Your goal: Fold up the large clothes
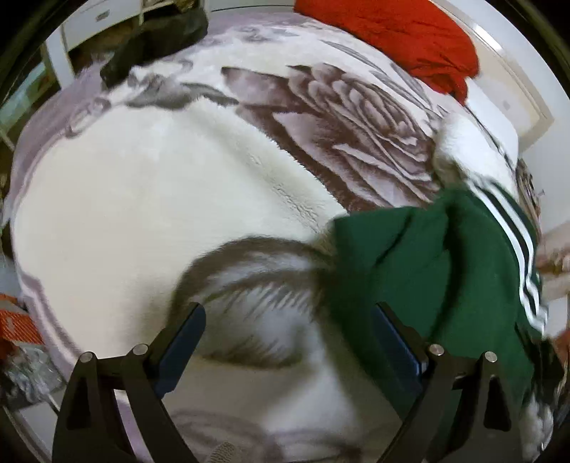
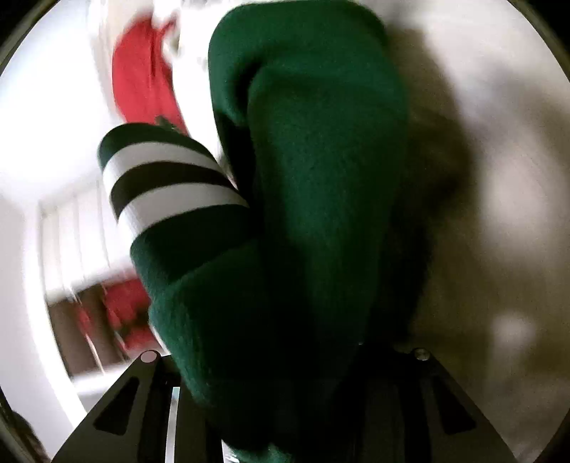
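A dark green garment [image 1: 427, 263] with white stripes on a sleeve [image 1: 513, 228] hangs bunched at the right of the left wrist view, above a fleece blanket with a large rose print [image 1: 338, 128]. My left gripper [image 1: 288, 338] is open and empty, its right finger just beside the green cloth. In the right wrist view the green garment [image 2: 320, 213] fills the middle, with its striped cuff [image 2: 167, 178] at the left. My right gripper [image 2: 285, 402] is shut on the green garment, and the cloth hides the fingertips.
A red garment [image 1: 399, 39] lies at the far edge of the bed; it also shows in the right wrist view [image 2: 142, 78]. A dark garment [image 1: 156, 39] lies at the far left corner. White furniture [image 1: 92, 21] stands behind it. Orange and grey items [image 1: 17, 338] sit left of the bed.
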{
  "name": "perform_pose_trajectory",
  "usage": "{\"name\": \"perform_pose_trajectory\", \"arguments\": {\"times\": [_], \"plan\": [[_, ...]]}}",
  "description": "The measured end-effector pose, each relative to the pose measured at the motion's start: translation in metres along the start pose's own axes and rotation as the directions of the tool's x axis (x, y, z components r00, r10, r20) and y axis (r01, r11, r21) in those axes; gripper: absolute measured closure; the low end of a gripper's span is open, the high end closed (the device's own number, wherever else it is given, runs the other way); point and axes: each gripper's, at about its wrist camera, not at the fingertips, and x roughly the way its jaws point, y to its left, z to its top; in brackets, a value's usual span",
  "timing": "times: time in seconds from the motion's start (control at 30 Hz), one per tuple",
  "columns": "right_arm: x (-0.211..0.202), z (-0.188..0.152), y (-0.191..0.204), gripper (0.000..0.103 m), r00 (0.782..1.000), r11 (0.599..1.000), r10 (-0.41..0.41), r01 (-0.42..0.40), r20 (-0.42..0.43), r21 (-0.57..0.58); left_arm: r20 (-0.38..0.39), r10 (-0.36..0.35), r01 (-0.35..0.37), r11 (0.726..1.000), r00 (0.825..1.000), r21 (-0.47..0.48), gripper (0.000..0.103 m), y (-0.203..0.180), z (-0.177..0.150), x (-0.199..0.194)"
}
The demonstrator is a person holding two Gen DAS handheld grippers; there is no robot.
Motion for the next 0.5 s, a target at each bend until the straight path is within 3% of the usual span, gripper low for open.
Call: {"name": "perform_pose_trajectory", "arguments": {"times": [0.07, 0.1, 0.17, 0.2, 0.27, 0.3, 0.37, 0.43, 0.5], "plan": [[-0.029, -0.043, -0.028, 0.070, 0.998, 0.995, -0.017, 0.012, 0.054, 0.101, -0.009, 0.016, -0.016, 0.999, 1.000, 0.043, 0.008, 0.003, -0.005, -0.011], [-0.036, -0.062, -0.040, 0.070, 0.998, 0.991, -0.042, 0.036, 0.041, 0.127, -0.014, 0.028, -0.027, 0.997, 1.000, 0.067, 0.008, 0.004, -0.009, -0.017], [-0.034, -0.090, -0.072, 0.056, 0.979, 0.973, -0.170, 0.184, -0.113, 0.136, -0.028, 0.061, -0.057, 0.992, 0.998, 0.116, 0.009, 0.005, -0.018, -0.020], [-0.033, -0.093, -0.085, 0.055, 0.965, 0.960, -0.201, 0.228, -0.169, 0.161, -0.036, 0.077, -0.071, 0.989, 0.996, 0.132, 0.008, 0.005, -0.022, -0.019], [-0.044, -0.084, -0.095, 0.043, 0.931, 0.926, -0.294, 0.333, -0.216, 0.177, -0.055, 0.091, -0.082, 0.986, 0.994, 0.148, 0.009, 0.003, -0.030, -0.015], [-0.053, -0.077, -0.091, 0.041, 0.912, 0.914, -0.341, 0.378, -0.227, 0.148, -0.063, 0.082, -0.072, 0.987, 0.995, 0.147, 0.009, 0.000, -0.035, -0.014], [-0.077, -0.063, -0.073, 0.039, 0.911, 0.921, -0.350, 0.377, -0.218, 0.095, -0.056, 0.057, -0.048, 0.988, 0.997, 0.148, 0.009, -0.008, -0.043, -0.015], [-0.105, -0.046, -0.037, 0.039, 0.897, 0.915, -0.399, 0.402, -0.188, -0.024, -0.053, 0.050, -0.041, 0.987, 0.997, 0.158, 0.008, -0.018, -0.049, -0.013], [-0.120, -0.028, 0.003, 0.036, 0.880, 0.884, -0.456, 0.431, -0.133, -0.179, -0.050, 0.046, -0.038, 0.987, 0.998, 0.158, 0.008, -0.028, -0.053, -0.011]]}}
